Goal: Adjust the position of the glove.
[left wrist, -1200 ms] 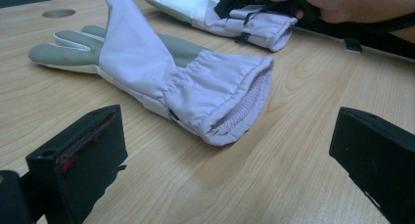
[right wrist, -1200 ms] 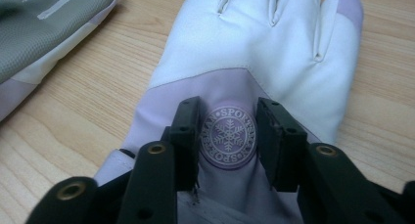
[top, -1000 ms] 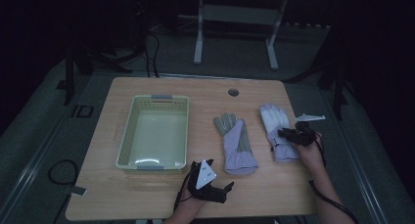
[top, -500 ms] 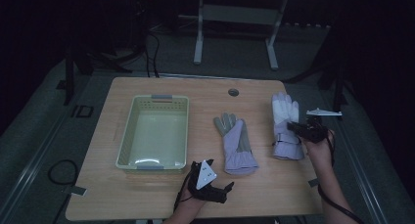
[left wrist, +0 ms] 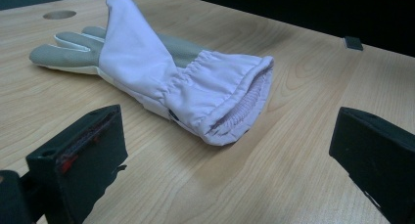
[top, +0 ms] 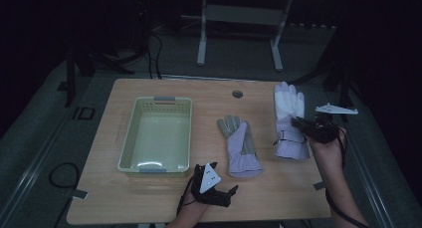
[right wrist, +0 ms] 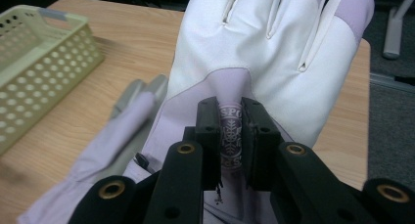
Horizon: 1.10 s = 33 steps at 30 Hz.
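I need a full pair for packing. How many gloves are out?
2: one glove lies flat mid-table beside the basket; the other glove is pinched by the right gripper near the table's right edge.

Soft matt cloth gloves [top: 241, 147] (one with a grainy grey palm), perforated plastic basket [top: 156, 134], smooth wood-grain table [top: 164, 205].

Probably a lab or test room: a lone wooden table [top: 164, 198] amid dark floor cables [top: 154, 46] and metal stand legs [top: 239, 36].

- The white-and-lilac glove [right wrist: 254, 53] sits pinched between your right jaws at a printed patch, fingers fanning beyond them
- The second glove [left wrist: 161, 72] lies flat ahead of your left jaws; cuff opening faces them, untouched
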{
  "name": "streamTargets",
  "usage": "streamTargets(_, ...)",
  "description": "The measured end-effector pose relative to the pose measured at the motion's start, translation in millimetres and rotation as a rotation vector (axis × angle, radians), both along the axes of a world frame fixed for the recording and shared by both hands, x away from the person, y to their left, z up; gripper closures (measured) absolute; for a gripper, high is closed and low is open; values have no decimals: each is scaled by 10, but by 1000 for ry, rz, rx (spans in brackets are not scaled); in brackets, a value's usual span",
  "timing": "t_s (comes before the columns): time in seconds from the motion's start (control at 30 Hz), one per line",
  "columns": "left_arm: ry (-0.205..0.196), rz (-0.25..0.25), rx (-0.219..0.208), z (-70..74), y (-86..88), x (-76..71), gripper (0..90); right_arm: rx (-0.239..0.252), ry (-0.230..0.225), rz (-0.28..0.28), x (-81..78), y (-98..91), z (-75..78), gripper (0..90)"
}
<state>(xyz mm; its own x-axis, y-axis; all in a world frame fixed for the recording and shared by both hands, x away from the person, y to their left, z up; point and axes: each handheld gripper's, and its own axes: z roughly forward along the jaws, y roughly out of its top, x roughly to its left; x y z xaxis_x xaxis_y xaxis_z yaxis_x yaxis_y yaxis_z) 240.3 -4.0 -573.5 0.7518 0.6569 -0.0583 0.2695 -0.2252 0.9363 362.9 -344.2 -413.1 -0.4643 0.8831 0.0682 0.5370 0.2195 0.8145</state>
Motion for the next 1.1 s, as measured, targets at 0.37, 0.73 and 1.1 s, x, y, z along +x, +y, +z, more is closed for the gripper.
streamTargets(0.37,-1,1,2,0,-3,0,6,33,-11,10,-138,408,35,794)
streamTargets(0.73,-8,-3,7,1,-7,-6,6,27,53,71,-256,920,-219,793)
streamTargets(1.1,-3,-4,3,1,-6,-2,6,15,87,76,-250,1229,-362,792)
